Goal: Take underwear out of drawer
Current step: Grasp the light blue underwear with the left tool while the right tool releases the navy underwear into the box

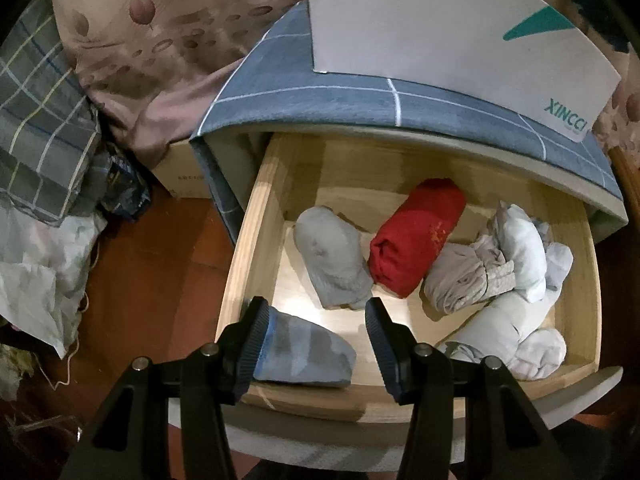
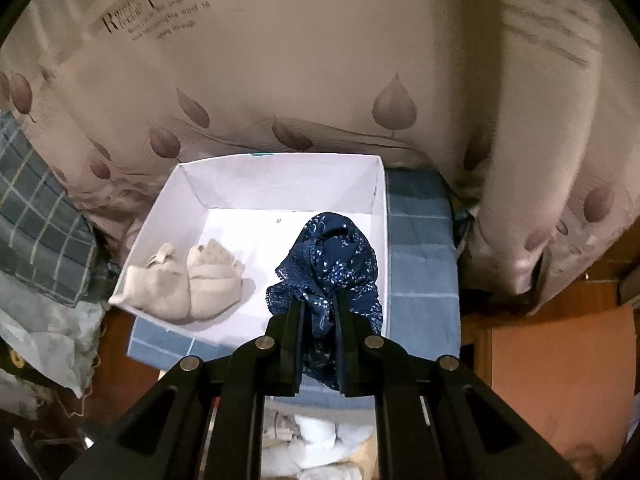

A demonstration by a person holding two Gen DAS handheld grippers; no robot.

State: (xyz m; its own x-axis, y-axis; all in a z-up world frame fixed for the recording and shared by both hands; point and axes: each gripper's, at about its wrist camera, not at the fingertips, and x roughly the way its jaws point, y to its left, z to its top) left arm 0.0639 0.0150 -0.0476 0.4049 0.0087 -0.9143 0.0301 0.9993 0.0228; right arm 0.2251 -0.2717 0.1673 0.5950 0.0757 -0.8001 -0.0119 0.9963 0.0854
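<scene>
The wooden drawer (image 1: 256,216) is pulled open. Inside lie a grey roll (image 1: 332,258), a red roll (image 1: 416,236), a beige piece (image 1: 464,276), white pieces (image 1: 520,248) and a blue-grey roll (image 1: 304,352) at the front. My left gripper (image 1: 316,324) is open above the blue-grey roll, one finger on each side of it. My right gripper (image 2: 319,308) is shut on dark blue floral underwear (image 2: 336,264) and holds it over the white box (image 2: 280,176). Cream underwear (image 2: 188,280) lies in the box.
The white box (image 1: 440,28) stands on the blue checked cloth (image 1: 320,92) that covers the cabinet top. A leaf-print sheet (image 2: 320,60) hangs behind. Plaid fabric (image 1: 40,120) and bags (image 1: 36,276) pile on the red floor at left.
</scene>
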